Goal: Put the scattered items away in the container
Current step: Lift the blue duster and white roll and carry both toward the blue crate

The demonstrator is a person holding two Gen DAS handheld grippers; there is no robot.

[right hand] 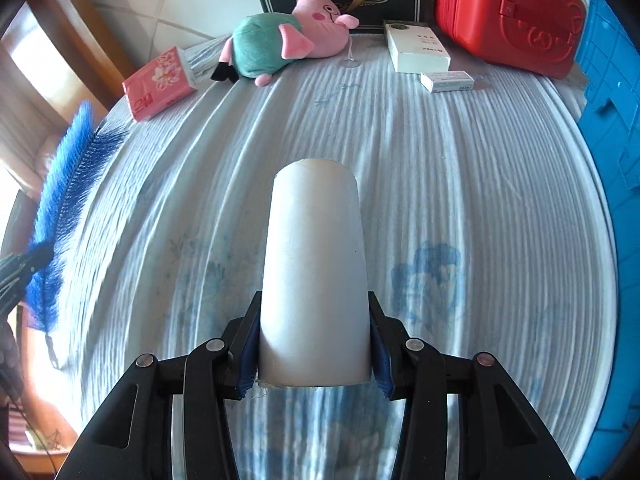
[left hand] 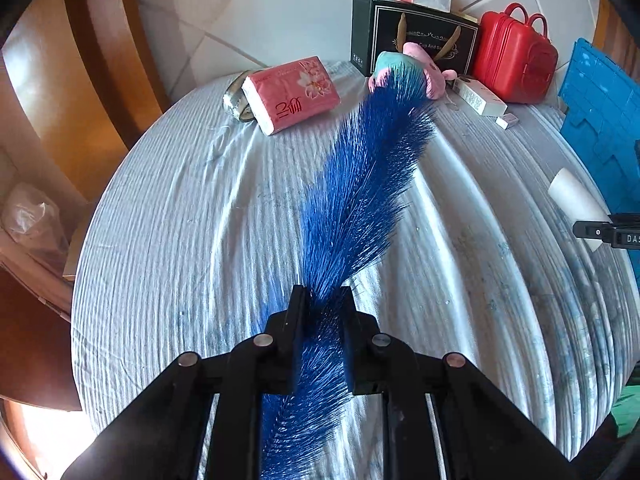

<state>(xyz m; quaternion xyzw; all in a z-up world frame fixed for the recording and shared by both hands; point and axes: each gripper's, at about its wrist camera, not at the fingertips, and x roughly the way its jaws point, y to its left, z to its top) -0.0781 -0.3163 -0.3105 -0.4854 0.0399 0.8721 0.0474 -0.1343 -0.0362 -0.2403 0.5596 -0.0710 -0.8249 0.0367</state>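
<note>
Left tool (left hand: pixel 323 300) clamps a blue feather (left hand: pixel 360 184), right tool (right hand: pixel 315 312) a white tube (right hand: pixel 315 264); plush pig (right hand: pixel 280 40) ahead.

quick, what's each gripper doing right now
left gripper: shut on the blue feather
right gripper: shut on the white tube

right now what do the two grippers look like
Both are matte black plastic linkages with round silver pivot pins. The left gripper has flat black fingers. The right gripper has the same black frame, but its fingers carry blue ribbed pads. In the left wrist view, white letters "DA" mark the right gripper's tip at the frame edge. No sleeves or cables show clearly.
</note>
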